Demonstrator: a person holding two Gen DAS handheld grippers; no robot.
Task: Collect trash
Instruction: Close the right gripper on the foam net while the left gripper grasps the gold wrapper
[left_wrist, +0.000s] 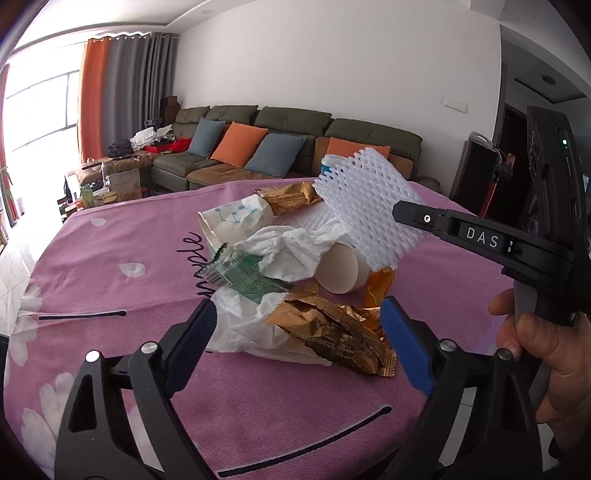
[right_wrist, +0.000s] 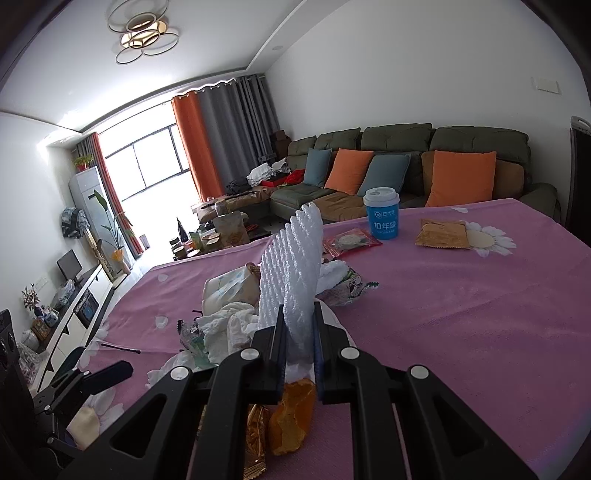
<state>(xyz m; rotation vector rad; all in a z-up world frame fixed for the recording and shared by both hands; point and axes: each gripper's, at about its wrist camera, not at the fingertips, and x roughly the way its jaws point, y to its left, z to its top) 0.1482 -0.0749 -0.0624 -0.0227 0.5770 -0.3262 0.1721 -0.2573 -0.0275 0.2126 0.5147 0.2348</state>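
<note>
A heap of trash lies on the pink flowered tablecloth (left_wrist: 110, 229). My left gripper (left_wrist: 299, 332) is open and low over the cloth, its fingers on either side of a crumpled gold wrapper (left_wrist: 332, 336) and a white plastic bag (left_wrist: 240, 328). Behind them lie a green wrapper (left_wrist: 243, 273), a crumpled tissue (left_wrist: 288, 251), two tipped paper cups (left_wrist: 232, 221) (left_wrist: 341, 267) and an orange scrap (left_wrist: 376, 288). My right gripper (right_wrist: 299, 325) is shut on a white foam net (right_wrist: 295, 266), held upright above the heap; the net (left_wrist: 365, 206) also shows in the left wrist view.
A blue lidded cup (right_wrist: 382, 214), a red packet (right_wrist: 351, 240) and another gold wrapper (right_wrist: 443, 234) sit farther back on the table. A green sofa (right_wrist: 399, 147) with cushions stands beyond the table's far edge. A hand (left_wrist: 546, 354) holds the right gripper's handle.
</note>
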